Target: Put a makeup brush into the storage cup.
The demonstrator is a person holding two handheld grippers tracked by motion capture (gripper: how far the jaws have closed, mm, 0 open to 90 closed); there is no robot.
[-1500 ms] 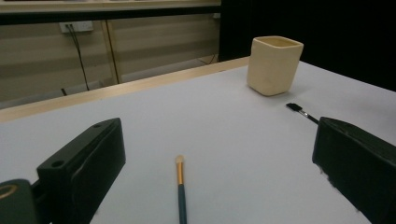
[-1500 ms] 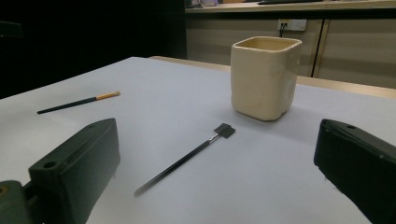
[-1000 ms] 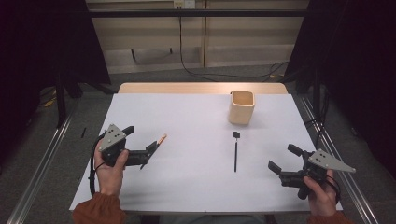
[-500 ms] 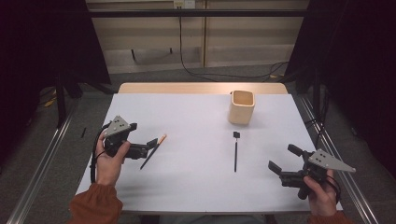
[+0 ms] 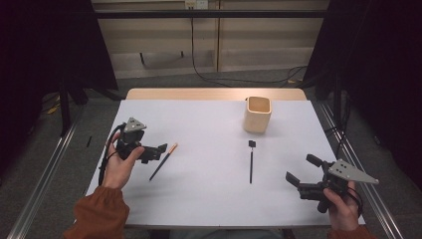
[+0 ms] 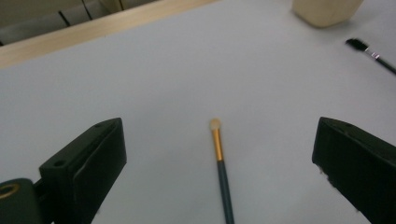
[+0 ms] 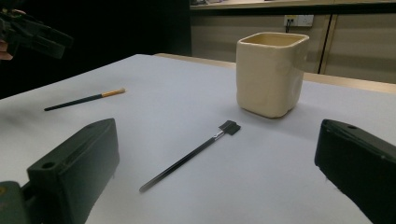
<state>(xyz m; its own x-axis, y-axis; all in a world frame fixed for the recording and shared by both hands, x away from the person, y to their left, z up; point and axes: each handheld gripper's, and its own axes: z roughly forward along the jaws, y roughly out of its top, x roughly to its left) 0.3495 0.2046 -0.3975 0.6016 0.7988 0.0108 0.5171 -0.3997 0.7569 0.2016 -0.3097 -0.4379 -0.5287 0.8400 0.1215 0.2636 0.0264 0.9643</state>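
A slim brush with a dark handle and gold ferrule [image 5: 162, 162] lies on the white table [image 5: 209, 199] at the left. My left gripper [image 5: 160, 150] hovers just left of it, open, and the brush [image 6: 220, 168] lies between the jaws below them. A black flat-tipped brush [image 5: 251, 163] lies mid-table, in front of a cream square cup [image 5: 258, 114]. My right gripper [image 5: 300, 168] is open near the front right, pointing at the black brush [image 7: 187, 158] and the cup [image 7: 271, 74]. Nothing is held.
The gold-ferruled brush [image 7: 86, 99] and my left gripper [image 7: 32, 30] appear far off in the right gripper view. The cup [image 6: 327, 9] and black brush [image 6: 371, 52] sit at the top right of the left gripper view. A wooden table edge [image 5: 214, 93] runs along the back.
My left gripper has moved a little forward and turned toward the gold-ferruled brush. The right gripper and both brushes have stayed put.
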